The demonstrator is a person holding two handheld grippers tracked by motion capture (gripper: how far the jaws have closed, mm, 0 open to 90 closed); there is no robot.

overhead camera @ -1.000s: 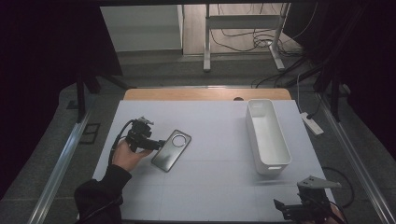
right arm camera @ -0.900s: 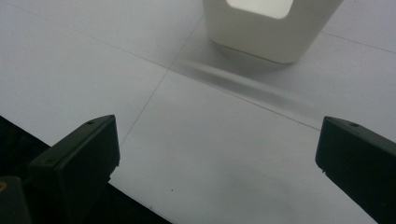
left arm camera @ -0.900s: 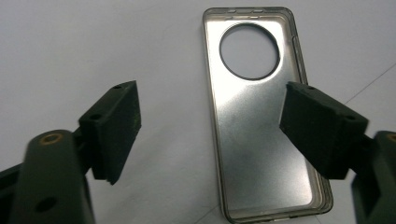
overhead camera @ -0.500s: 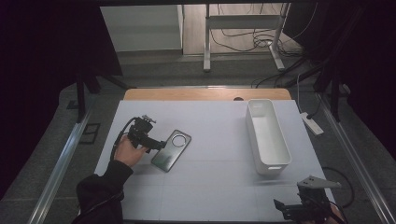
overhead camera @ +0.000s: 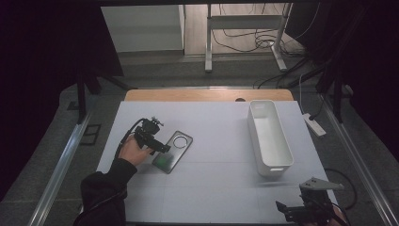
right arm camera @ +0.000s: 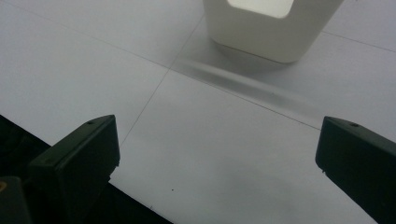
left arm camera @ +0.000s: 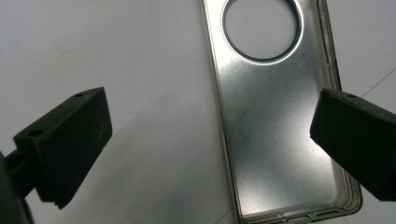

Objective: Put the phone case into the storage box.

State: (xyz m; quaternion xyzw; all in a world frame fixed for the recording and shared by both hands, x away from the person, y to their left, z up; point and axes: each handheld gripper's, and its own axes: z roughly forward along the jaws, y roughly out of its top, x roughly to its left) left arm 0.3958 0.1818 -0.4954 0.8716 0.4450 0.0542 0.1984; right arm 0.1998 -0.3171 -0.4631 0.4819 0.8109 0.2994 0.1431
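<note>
Left tool (overhead camera: 162, 147): its jaws have just been opening and now stand wide apart over the phone case (overhead camera: 172, 151), which lies flat on the surface (overhead camera: 216, 141) at centre left of the high frame. In the left gripper view the case (left arm camera: 275, 116) sits between the two pads with clear gaps on both sides; nothing is clamped or touched. Judgement: the case has been let go and set down here (the hand has barely shifted beside it). The white bin (overhead camera: 269, 136) stands well apart at centre right. Right tool (overhead camera: 301, 212), at the lower right edge, is spread wide and empty above bare surface, the bin's near end ahead of it.
</note>
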